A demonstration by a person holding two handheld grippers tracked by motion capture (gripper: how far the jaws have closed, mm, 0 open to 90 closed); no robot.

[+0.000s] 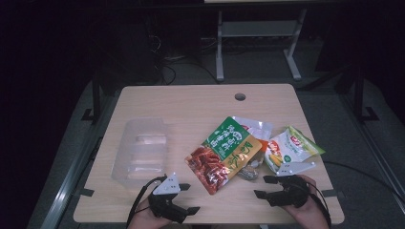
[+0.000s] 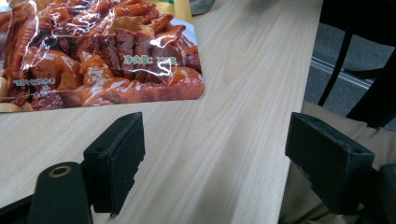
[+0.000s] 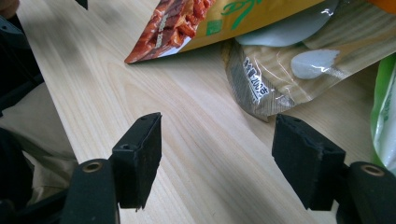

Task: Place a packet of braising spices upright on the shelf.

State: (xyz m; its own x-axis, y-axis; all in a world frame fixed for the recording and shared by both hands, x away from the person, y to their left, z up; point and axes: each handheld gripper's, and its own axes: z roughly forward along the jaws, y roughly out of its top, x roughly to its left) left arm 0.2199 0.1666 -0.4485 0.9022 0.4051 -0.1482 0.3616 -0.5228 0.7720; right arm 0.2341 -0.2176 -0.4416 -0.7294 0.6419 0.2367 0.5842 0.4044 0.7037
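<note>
high view, near edge: the left gripper and the right gripper rest low over the front strip of the wooden table, each held in a hand that the bottom frame edge cuts off. both sets of jaws stand wide apart with nothing between them; bare wood shows in the gap in the left gripper view and the right gripper view.

just beyond the grippers, between them, lies the red-and-green snack bag, flat on the table, its near corner closest to the left gripper but apart from it. in the left gripper view the bag is cut off by the top and left edges; small print on it is too fine to read. in the right gripper view its near corner shows at the top.

a clear packet lies partly under that bag, so its full outline is hidden; in the high view it shows as a small grey patch. a green-and-white snack bag lies just ahead of the right gripper, partly covered by the gripper's grey plate. a white-and-orange pouch is mostly hidden beneath the red-and-green bag.

left of the pile, well apart, stands a clear plastic tray; its contents are hard to make out. beyond the table the room is dark.
</note>
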